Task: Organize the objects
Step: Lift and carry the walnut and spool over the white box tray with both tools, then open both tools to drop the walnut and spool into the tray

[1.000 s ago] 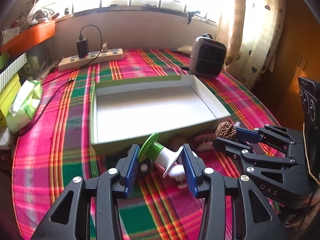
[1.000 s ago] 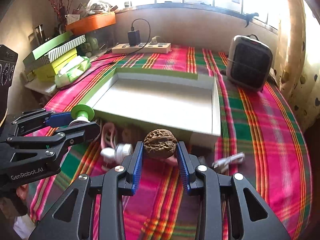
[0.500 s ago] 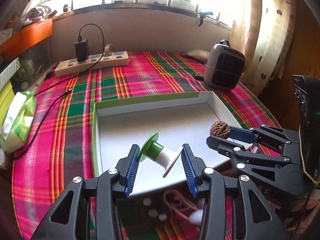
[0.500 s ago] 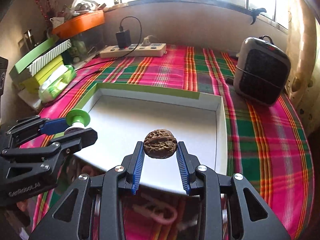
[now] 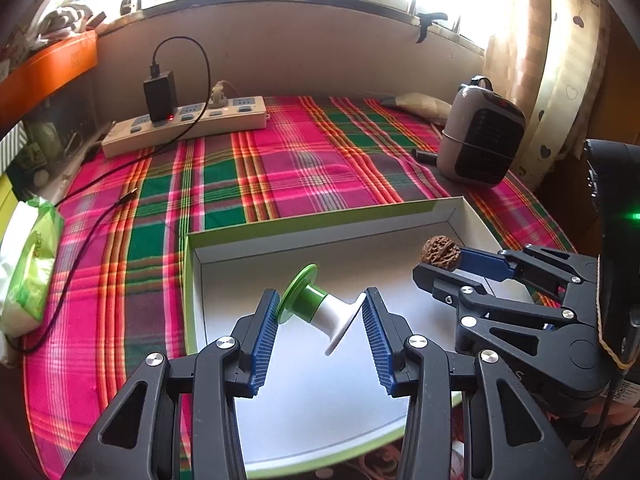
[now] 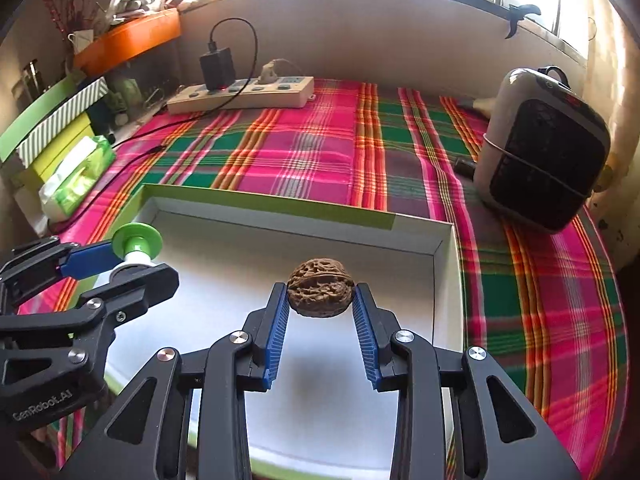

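A shallow white box with a green rim (image 5: 320, 218) (image 6: 272, 204) lies on the plaid cloth, nothing lying on its floor. My left gripper (image 5: 320, 308) (image 6: 132, 252) hangs over the box's left part, shut on a green-and-white spool (image 5: 316, 308) (image 6: 137, 240) that sits tilted between the blue pads. My right gripper (image 6: 321, 294) (image 5: 440, 260) is over the box's right part, shut on a brown walnut (image 6: 321, 293) (image 5: 441, 253) at its fingertips. Both held things are clear of the box floor.
A power strip (image 5: 184, 124) (image 6: 240, 96) with a black charger and cable lies at the back. A small heater (image 5: 480, 144) (image 6: 544, 152) stands at the right, a green tissue pack (image 5: 30, 264) (image 6: 76, 176) at the left. Stacked boxes (image 6: 52, 128) line the left wall.
Both grippers have moved forward from in front of the box's near edge to over its inside, each keeping its grip. The loose items in front of the box have dropped out of view.
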Demonstrator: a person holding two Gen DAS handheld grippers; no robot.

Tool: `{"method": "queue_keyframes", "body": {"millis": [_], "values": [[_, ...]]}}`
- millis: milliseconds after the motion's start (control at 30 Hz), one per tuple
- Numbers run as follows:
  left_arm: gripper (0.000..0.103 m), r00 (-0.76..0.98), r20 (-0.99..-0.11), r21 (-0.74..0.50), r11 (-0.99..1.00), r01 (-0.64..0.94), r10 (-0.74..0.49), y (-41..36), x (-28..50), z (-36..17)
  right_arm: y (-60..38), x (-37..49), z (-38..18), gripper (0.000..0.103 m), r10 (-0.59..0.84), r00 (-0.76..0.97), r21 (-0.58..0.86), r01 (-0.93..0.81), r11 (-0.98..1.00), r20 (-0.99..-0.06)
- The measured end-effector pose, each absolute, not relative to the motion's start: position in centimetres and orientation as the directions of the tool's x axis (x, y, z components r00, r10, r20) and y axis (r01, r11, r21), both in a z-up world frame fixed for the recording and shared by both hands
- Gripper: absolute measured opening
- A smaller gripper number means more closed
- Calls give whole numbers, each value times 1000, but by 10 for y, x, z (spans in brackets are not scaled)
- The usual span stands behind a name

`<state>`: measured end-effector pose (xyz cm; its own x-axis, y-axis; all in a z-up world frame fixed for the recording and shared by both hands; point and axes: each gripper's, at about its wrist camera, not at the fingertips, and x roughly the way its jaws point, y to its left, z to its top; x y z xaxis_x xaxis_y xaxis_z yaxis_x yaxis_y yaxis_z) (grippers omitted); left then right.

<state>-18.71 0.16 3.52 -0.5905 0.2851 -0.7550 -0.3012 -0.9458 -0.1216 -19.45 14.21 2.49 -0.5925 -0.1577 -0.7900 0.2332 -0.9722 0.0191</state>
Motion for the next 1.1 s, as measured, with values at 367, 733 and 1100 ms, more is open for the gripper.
{"method": "queue_keyframes", "body": {"millis": [367, 733, 1100], "values": [[41, -566, -786, -101, -954, -281, 249, 4, -204, 20, 143, -212, 18, 35, -128, -578, -4, 222, -975, -806], [41, -556, -795, -100, -956, -275, 242, 4, -207, 14, 146, -217, 13, 35, -111, -576, -15, 209, -978, -810], [41, -557, -796, -97, -958, -268, 236, 3, -208, 14, 144, -218, 12, 41, -103, -577, -24, 209, -978, -810]]}}
